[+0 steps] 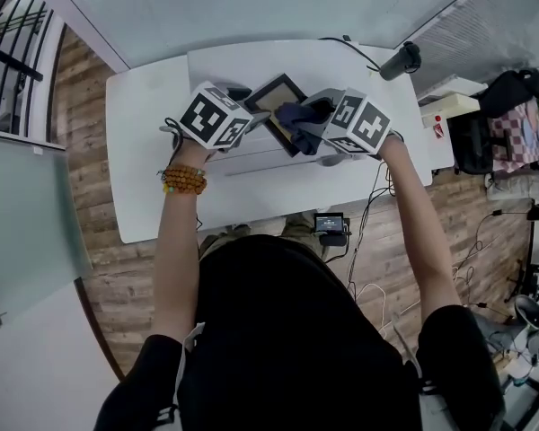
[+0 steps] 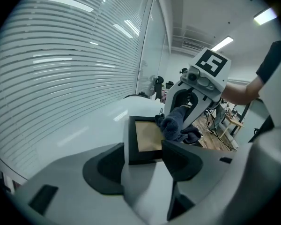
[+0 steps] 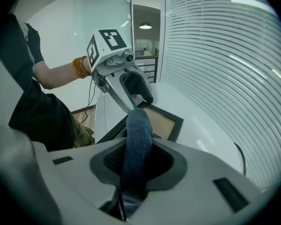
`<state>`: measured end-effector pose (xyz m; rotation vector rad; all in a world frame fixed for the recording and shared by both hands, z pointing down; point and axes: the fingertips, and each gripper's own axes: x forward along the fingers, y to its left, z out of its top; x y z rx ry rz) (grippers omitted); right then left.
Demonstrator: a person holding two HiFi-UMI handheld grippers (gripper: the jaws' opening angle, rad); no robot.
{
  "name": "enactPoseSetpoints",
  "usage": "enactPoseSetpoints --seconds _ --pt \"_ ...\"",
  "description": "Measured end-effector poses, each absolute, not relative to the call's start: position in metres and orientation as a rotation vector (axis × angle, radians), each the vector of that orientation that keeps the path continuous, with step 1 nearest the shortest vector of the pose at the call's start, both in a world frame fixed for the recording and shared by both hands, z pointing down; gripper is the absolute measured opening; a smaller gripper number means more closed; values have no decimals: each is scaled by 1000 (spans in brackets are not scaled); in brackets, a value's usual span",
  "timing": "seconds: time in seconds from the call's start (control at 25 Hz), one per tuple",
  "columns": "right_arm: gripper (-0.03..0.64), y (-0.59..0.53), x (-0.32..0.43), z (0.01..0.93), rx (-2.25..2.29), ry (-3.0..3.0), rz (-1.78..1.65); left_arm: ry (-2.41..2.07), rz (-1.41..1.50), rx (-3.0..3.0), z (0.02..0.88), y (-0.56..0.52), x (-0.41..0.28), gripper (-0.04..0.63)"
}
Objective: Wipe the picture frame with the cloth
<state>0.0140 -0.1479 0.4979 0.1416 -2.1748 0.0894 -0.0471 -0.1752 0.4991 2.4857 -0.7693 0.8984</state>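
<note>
Left gripper (image 1: 250,122): jaws are set wide and closed across one edge of the picture frame (image 1: 275,91), which is laid flat on the white table (image 1: 144,151). Right gripper (image 1: 313,126): jaws are clamped on the dark blue cloth (image 1: 296,117), which is held against the frame's right side. In the head view the frame's near half is covered. Its tan insert is shown clearly only in the gripper views.

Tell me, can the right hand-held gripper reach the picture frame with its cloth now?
Probably yes: the cloth clamped in the right hand-held gripper seems to rest on the picture frame, with nothing between them.
</note>
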Motion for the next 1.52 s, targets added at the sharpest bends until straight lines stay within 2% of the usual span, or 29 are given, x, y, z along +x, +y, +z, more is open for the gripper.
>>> enactPoseSetpoints --seconds 0.2,0.36,0.6,0.76,1.28,1.52 --pt "75 -142 28 491 170 -2270 276 -765 902 2492 498 -173 -48 252" --pt "75 -186 23 463 463 -2511 465 -730 910 2504 498 -171 -47 247" --pt "75 -189 -47 491 363 -2328 121 -736 898 2502 498 -172 -45 241" --pt "75 -192 -46 497 350 -2248 -3 -734 906 2509 498 -174 -44 236" --pt "75 -210 -18 491 677 -2336 108 -816 883 2570 493 -176 -47 238" --pt "75 -230 3 488 769 -2377 230 -1276 549 2636 440 -146 -59 256"
